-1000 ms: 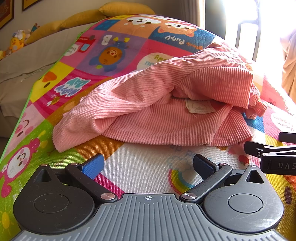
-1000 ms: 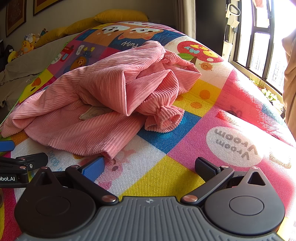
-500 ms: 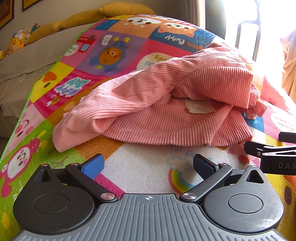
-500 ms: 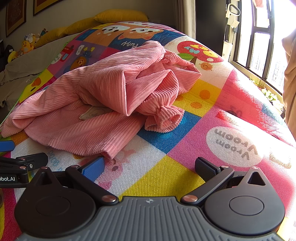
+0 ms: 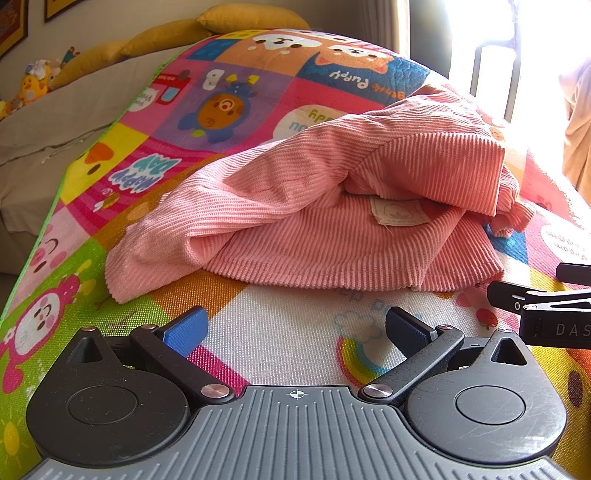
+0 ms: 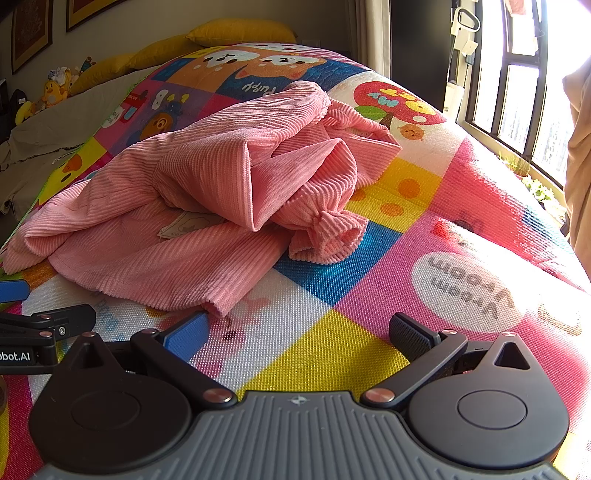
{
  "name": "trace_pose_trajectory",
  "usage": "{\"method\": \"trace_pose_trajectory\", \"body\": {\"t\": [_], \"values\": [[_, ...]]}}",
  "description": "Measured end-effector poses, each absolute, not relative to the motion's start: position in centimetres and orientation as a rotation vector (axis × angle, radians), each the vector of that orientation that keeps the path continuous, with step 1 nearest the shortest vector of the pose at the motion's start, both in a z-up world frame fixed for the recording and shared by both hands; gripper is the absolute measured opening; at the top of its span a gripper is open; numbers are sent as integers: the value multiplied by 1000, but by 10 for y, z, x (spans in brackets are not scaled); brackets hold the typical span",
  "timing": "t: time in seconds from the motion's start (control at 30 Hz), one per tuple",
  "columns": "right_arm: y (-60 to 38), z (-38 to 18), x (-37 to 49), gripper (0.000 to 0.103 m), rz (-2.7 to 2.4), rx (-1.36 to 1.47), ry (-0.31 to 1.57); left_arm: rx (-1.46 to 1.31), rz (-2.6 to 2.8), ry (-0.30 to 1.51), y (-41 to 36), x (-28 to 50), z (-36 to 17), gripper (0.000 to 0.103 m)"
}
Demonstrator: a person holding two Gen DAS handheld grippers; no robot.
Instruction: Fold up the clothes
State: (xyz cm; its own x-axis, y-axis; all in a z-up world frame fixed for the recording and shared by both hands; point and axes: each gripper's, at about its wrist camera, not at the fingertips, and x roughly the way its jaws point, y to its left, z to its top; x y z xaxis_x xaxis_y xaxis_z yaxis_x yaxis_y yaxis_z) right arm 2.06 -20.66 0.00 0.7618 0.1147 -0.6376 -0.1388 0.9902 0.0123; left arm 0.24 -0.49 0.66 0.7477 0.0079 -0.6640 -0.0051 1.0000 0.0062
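A pink ribbed garment [image 5: 314, 221] lies crumpled on a colourful cartoon mat [image 5: 288, 332], with a cream label showing inside it and a gathered cuff [image 6: 328, 236] sticking out on the right. My left gripper [image 5: 295, 328] rests low on the mat a short way in front of the garment's hem, open with nothing between its fingers. My right gripper [image 6: 299, 332] is also open and empty, just in front of the hem's right corner [image 6: 218, 306]. Each gripper shows at the edge of the other's view.
The mat covers a bed. Yellow pillows [image 5: 243, 18] lie at its far end and a beige sheet [image 5: 55, 122] with soft toys [image 5: 33, 83] spreads to the left. A barred window [image 6: 517, 74] stands on the right, with a beige cloth [image 6: 580, 147] hanging by it.
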Motion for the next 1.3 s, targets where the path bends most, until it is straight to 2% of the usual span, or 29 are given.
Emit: {"method": "trace_pose_trajectory", "body": {"t": [0.67,1.03,1.13,1.3], "values": [[-207,1,24,103,143,-36,698,8,1,744,-3,4,8,103],[-207,12,43,103,174,-66,839,72,-137,868,6,15,21,103],[-209,13,43,103,201,-75,852,98,-226,802,9,8,35,103],[-212,12,39,103,244,-95,820,350,-225,606,-15,31,67,103]]}}
